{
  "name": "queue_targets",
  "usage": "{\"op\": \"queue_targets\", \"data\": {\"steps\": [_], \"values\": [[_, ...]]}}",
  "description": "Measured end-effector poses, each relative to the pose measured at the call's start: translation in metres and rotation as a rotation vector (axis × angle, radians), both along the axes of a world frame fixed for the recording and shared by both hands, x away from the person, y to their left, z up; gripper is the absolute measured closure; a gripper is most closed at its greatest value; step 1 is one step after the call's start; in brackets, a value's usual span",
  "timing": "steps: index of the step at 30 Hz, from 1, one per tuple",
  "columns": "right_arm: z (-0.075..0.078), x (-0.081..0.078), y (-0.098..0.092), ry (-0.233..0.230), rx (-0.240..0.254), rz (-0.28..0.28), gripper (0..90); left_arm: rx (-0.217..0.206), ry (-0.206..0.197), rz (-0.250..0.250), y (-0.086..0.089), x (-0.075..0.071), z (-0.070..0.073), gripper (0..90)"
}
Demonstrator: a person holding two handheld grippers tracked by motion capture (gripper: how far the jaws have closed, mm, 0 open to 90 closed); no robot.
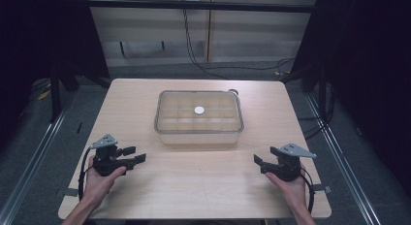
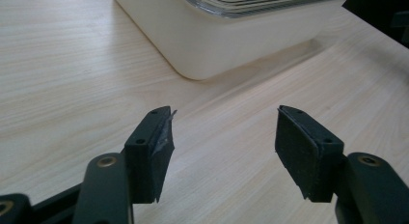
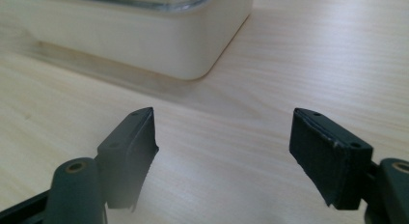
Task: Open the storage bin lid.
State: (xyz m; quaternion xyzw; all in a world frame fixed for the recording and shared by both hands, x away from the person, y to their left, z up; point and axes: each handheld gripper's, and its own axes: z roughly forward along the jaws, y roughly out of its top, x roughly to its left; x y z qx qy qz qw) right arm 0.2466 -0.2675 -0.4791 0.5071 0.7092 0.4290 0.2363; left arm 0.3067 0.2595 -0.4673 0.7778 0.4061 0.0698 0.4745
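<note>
A clear plastic box [image 1: 198, 137] with a clear lid stands in the middle of the wooden table [image 1: 203, 186]. A small white round knob [image 1: 199, 110] sits at the lid's centre. My left gripper [image 1: 136, 155] rests low at the table's front left, held by a hand, open and holding nothing. My right gripper [image 1: 262, 164] is at the front right, also open and holding nothing. In the left gripper view the box's corner [image 2: 202, 45] lies ahead of the open left gripper [image 2: 224, 137]. The right gripper view shows the box's other front corner [image 3: 183, 45] beyond the open right gripper [image 3: 224, 137].
Bare light wood stretches between the grippers and in front of the box. A small grey round object [image 1: 233, 92] lies just behind the box's far right corner. Black cables [image 1: 194, 50] run over the floor behind the table. Dark curtains flank both sides.
</note>
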Motion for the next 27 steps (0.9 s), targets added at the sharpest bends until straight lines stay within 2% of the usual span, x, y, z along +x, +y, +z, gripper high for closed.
{"op": "queue_targets", "data": {"steps": [1,3,6,8,15,16,20,23,24,25,27], "values": [[0.0,0.0,0.0,0.0,0.0,0.0,24.2,0.0,0.0,0.0,0.0,0.0,0.0,38.0],[-0.004,0.002,0.002,0.036,-0.006,0.023,22.2,0.003,0.001,0.004,-0.001,0.001,-0.001,35.9],[-0.004,0.002,0.003,0.03,-0.009,0.026,22.5,0.016,-0.001,0.003,-0.002,0.003,-0.002,35.4],[-0.004,0.002,0.001,0.033,0.02,0.038,26.8,0.025,0.006,0.008,-0.003,0.004,-0.003,33.7],[0.003,0.0,0.001,0.039,0.083,0.066,27.8,0.012,0.017,-0.001,-0.002,0.004,-0.004,32.9],[0.006,0.001,0.002,0.045,0.099,0.082,28.0,-0.004,0.019,-0.003,-0.002,0.003,-0.004,31.9],[0.013,0.007,0.004,0.044,0.116,0.076,27.9,-0.015,0.026,-0.009,-0.003,0.003,-0.004,32.1],[0.015,0.01,0.005,0.045,0.105,0.081,27.7,-0.004,0.028,0.001,-0.003,0.007,-0.004,32.6],[0.016,0.011,0.006,0.048,0.111,0.08,27.7,-0.013,0.033,0.007,-0.003,0.008,-0.004,32.7],[0.016,0.012,0.006,0.053,0.122,0.085,27.7,-0.009,0.028,0.011,-0.003,0.009,-0.003,32.6],[0.019,0.015,0.008,0.059,0.114,0.094,28.4,-0.007,0.018,0.017,-0.005,0.01,-0.001,32.5]]}}
